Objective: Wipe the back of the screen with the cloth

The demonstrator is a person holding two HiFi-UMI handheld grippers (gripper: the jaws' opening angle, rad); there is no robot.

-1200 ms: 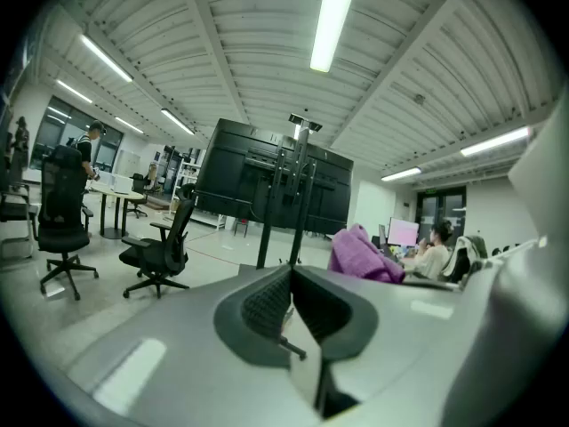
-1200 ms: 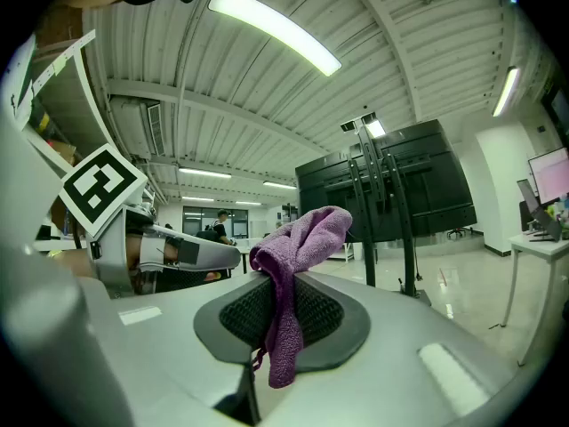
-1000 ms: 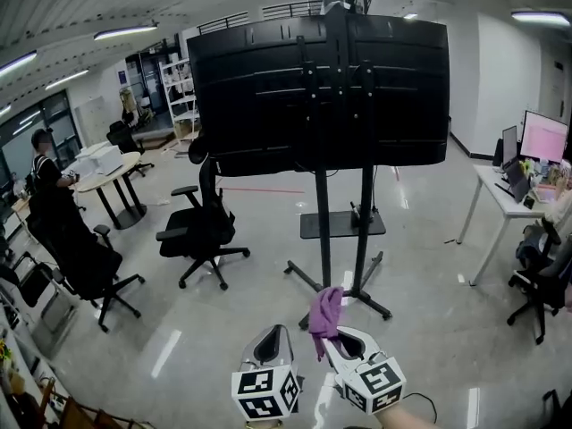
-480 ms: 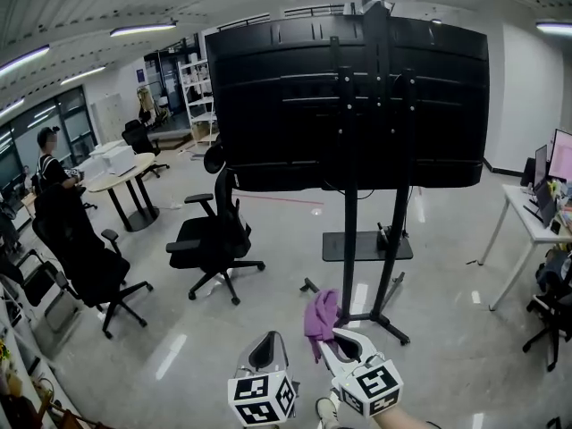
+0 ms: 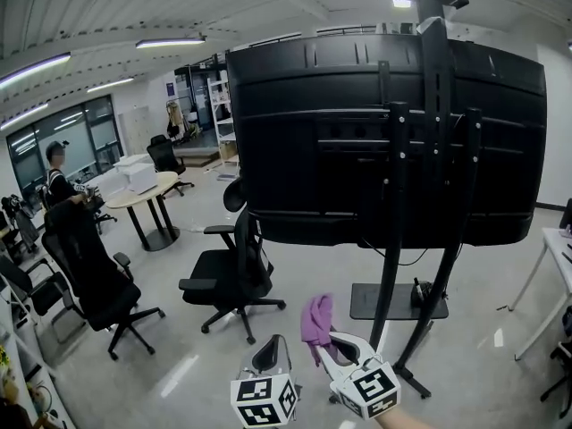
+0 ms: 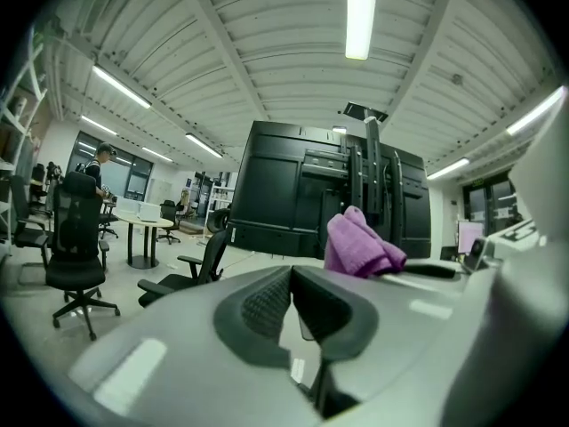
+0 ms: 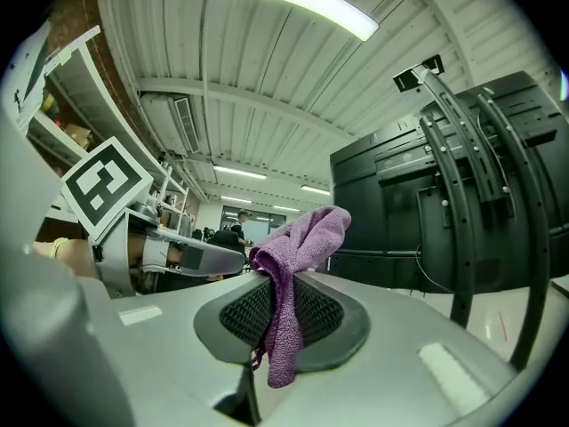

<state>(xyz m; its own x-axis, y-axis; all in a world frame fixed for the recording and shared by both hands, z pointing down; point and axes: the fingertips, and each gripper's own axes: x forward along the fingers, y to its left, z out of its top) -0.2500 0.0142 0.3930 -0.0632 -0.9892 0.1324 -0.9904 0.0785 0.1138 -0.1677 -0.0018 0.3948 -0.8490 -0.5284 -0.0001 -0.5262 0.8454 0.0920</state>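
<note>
Fingers (image 7: 236, 314) of the right gripper (image 5: 332, 349) are pinched tight on the purple cloth (image 5: 317, 316), held low and well short of the screen (image 5: 357, 132) back. The cloth is probably light, soft and limp, best gripped at a bunched fold. The left gripper (image 5: 270, 354) has its fingers closed together, empty.

screen (image 5: 384, 132) on its stand (image 5: 391, 275) ahead of and above the right claw (image 5: 327, 340), cloth (image 5: 316, 318) between its jaws; left claw (image 5: 271, 345) just left, chair (image 5: 234, 280) ahead-left.
</note>
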